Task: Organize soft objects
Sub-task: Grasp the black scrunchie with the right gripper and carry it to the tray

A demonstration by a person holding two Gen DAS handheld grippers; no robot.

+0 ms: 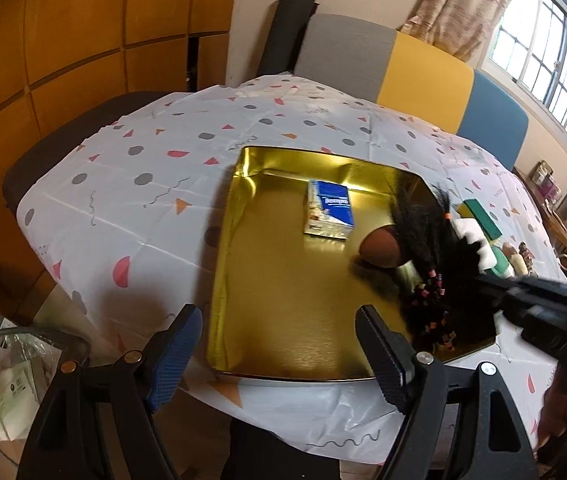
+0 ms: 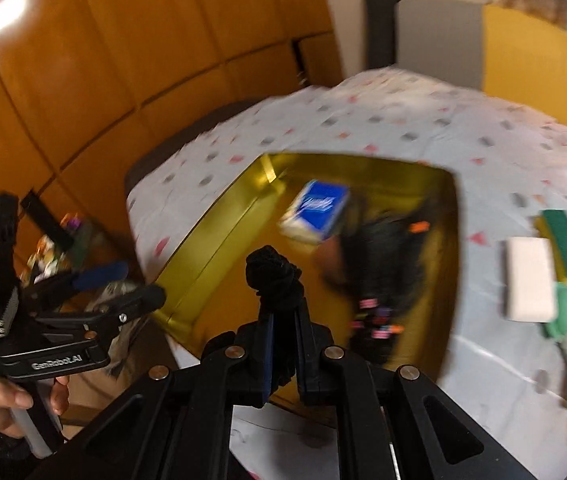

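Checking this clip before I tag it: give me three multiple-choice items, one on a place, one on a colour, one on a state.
1. Where is the tissue pack?
A. inside the gold tray
B. on the cloth
C. on the chair

2. What colour is the pack's top?
A. red
B. blue
C. green

3. How do the left gripper jaws stand?
A. shut on the pack
B. shut on nothing
C. open, nothing between them

Answers: 1 A, it lies on the tray floor; 2 B, the top is blue; 3 C, the fingers stand wide apart.
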